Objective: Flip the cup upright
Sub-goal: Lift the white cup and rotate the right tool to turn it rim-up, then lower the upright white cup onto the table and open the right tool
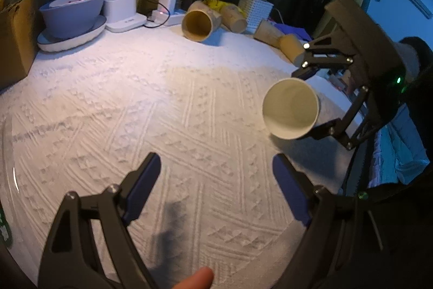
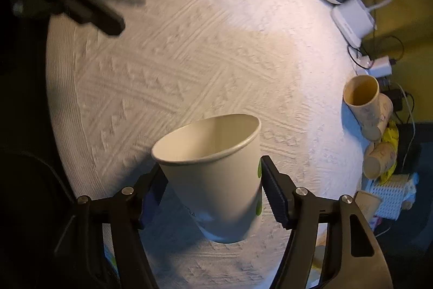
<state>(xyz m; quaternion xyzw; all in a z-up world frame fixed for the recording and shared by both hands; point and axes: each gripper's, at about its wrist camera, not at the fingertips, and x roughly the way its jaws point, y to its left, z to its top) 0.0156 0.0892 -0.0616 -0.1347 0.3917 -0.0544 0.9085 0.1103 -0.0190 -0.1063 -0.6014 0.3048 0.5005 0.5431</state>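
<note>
Paper cup (image 2: pixel 216 175) sits clamped between the fingers of my right tongs (image 2: pixel 213 188), one pad on each side of its wall, mouth tipped up and away from the wrist camera and its base off the white textured tablecloth (image 2: pixel 189 45). From the left wrist view I see the same cup (image 1: pixel 291 109) ahead and to the right of my left tongs (image 1: pixel 216 180), its open mouth facing that camera, nothing visible inside. My left tongs are spread wide with nothing between the blue pads, hovering over bare cloth; a fingertip (image 1: pixel 197 278) shows at the bottom edge.

Nothing stands between my two tongs except cloth. Far ahead of the left tongs, a brown paper cup (image 1: pixel 197 25) lies on its side with its mouth toward me and looks empty, and more brown cups (image 1: pixel 235 18) lie tumbled behind and to the right of it beside a white perforated basket (image 1: pixel 254 11); what the basket holds I cannot make out. Further left of those I see a white charger and power strip (image 1: pixel 165 10) with cables, a white lamp base (image 1: pixel 121 12), and a grey-blue bowl (image 1: pixel 73 15) stacked on a plate (image 1: pixel 70 39), with something pale and reddish inside that I cannot identify. A cardboard box (image 1: pixel 16 39) sits at the far left edge.
</note>
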